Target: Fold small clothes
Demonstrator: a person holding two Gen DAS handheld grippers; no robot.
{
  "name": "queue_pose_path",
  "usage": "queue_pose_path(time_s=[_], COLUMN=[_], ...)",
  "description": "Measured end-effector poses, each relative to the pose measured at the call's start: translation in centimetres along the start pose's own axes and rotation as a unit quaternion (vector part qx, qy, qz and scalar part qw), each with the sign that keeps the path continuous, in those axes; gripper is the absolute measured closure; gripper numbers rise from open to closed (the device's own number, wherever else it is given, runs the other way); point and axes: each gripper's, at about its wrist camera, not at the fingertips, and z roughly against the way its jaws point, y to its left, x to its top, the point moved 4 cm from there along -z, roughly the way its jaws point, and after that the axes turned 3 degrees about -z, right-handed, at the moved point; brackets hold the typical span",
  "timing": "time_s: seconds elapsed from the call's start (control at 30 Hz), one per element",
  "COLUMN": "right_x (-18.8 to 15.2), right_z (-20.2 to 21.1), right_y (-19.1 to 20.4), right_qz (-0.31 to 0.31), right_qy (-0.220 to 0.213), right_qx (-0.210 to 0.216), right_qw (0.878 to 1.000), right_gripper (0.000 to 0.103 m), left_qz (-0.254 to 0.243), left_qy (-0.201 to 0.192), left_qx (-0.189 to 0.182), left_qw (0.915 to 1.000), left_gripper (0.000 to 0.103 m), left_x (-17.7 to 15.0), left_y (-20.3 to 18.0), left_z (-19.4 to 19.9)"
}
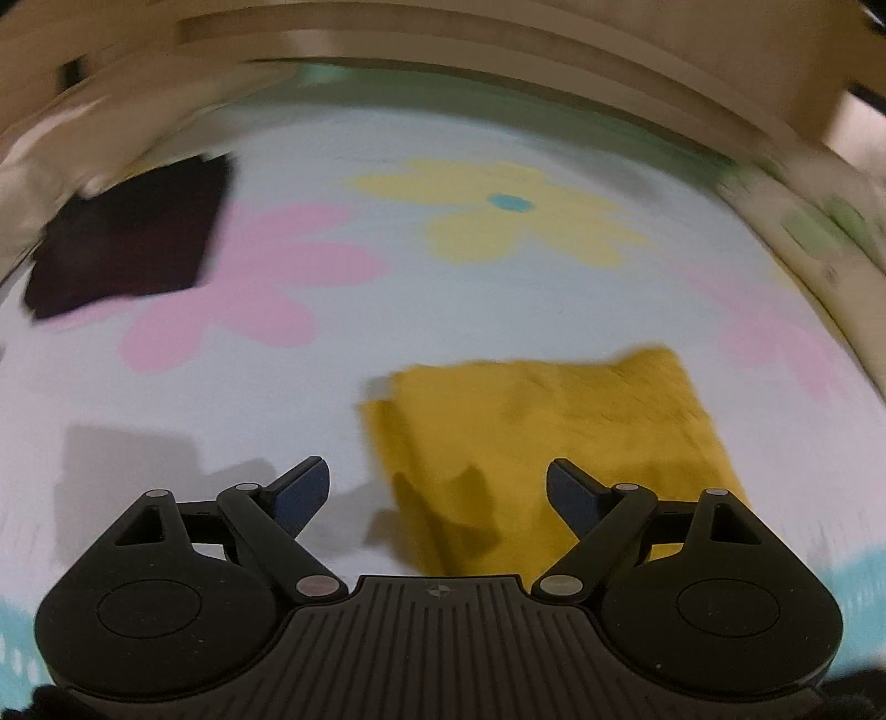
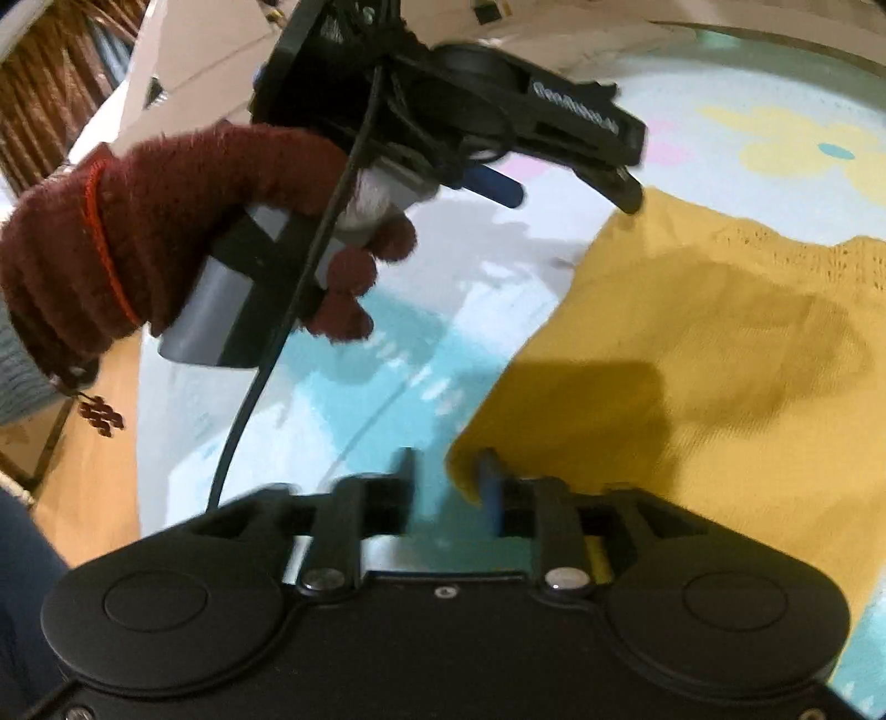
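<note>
Your right gripper (image 2: 449,482) sits nearest, jaws partly open astride the near corner of the yellow garment (image 2: 692,354); whether the pads press on it, blur makes it impossible to tell. That placement suits lifting the corner for a fold. Your left gripper (image 1: 437,487) hovers above the garment, jaws wide and empty. The garment lies flat on the flowered surface (image 1: 387,332). A dark cloth (image 1: 133,238) lies well apart, its kind unreadable.

Flowered sheet, wooden surround
A pale sheet (image 1: 443,310) printed with yellow and pink flowers (blurred) lies under a curved wooden rail (image 1: 443,39).
</note>
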Motion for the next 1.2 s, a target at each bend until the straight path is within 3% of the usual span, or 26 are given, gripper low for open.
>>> queue_pose_path(time_s=[0.1,0.2,0.23,0.27,0.33,0.37,0.43,0.5,0.57,0.7,0.8,0.83,0.97,1.03,1.2], right_x=[0.5,1.0,1.0,1.0,1.2,1.3,1.6,2.0,2.7,3.3,4.1,4.6,5.2,5.2,6.2], right_z=[1.5,2.1,2.9,2.9,3.4,3.7,4.1,4.9,5.9,6.0,5.0,3.7,-0.3,-1.4,-3.1], right_y=[-0.8,-1.5,-2.7,-2.7,-4.0,-4.7,-6.0,-7.5,-10.0,-11.5,-13.3,-14.6,-16.7,-17.0,-17.9], right_qz=[-0.006,-0.008,-0.018,-0.018,-0.032,-0.039,-0.055,-0.076,-0.113,-0.128,-0.134,-0.135,-0.117,-0.111,-0.141], right_qy=[-0.014,-0.021,-0.025,-0.025,-0.031,-0.036,-0.048,-0.065,-0.092,-0.113,-0.112,-0.1,-0.047,-0.029,-0.028], right_qx=[0.005,-0.005,-0.014,-0.014,-0.028,-0.035,-0.044,-0.057,-0.094,-0.137,-0.199,-0.238,-0.302,-0.309,-0.284], right_qw=[1.0,1.0,0.999,0.999,0.999,0.998,0.996,0.993,0.985,0.976,0.964,0.957,0.945,0.944,0.948], right_gripper=[0.048,0.047,0.047,0.046,0.04,0.037,0.024,0.019,0.001,0.0,0.0,0.0,0.0,0.0,0.0], left_qz=[-0.054,-0.089,-0.085,-0.056,0.031,0.048,0.053,0.055,0.061,0.062,0.053,0.047,0.011,0.01,0.031], left_qy=[0.012,0.044,0.054,0.051,0.065,0.063,0.053,0.047,0.039,0.026,0.02,0.023,0.054,0.053,0.045], left_qx=[-0.014,0.049,0.058,0.042,0.005,0.003,0.015,0.013,0.008,-0.002,-0.003,-0.003,0.012,0.016,0.011], left_qw=[0.9984,0.9938,0.9932,0.9963,0.9974,0.9969,0.9971,0.9973,0.9973,0.9977,0.9984,0.9986,0.9984,0.9984,0.9984], left_gripper=[0.017,0.016,0.012,0.008,0.008,0.008,0.008,0.009,0.009,0.009,0.009,0.009,0.007,0.0,0.001], left_x=[-1.0,-2.6,-3.2,-3.5,-3.6,-3.4,-3.1,-3.1,-3.0,-3.2,-3.1,-3.1,-4.1,-4.5,-4.0], left_y=[-1.9,-1.4,-0.6,0.3,2.4,2.9,3.2,3.1,3.1,2.8,2.5,2.2,1.5,1.6,2.1], left_z=[-0.3,-2.3,-3.0,-3.4,-3.7,-3.6,-3.0,-2.5,-1.8,-0.8,-0.8,-1.1,-3.0,-3.7,-3.0])
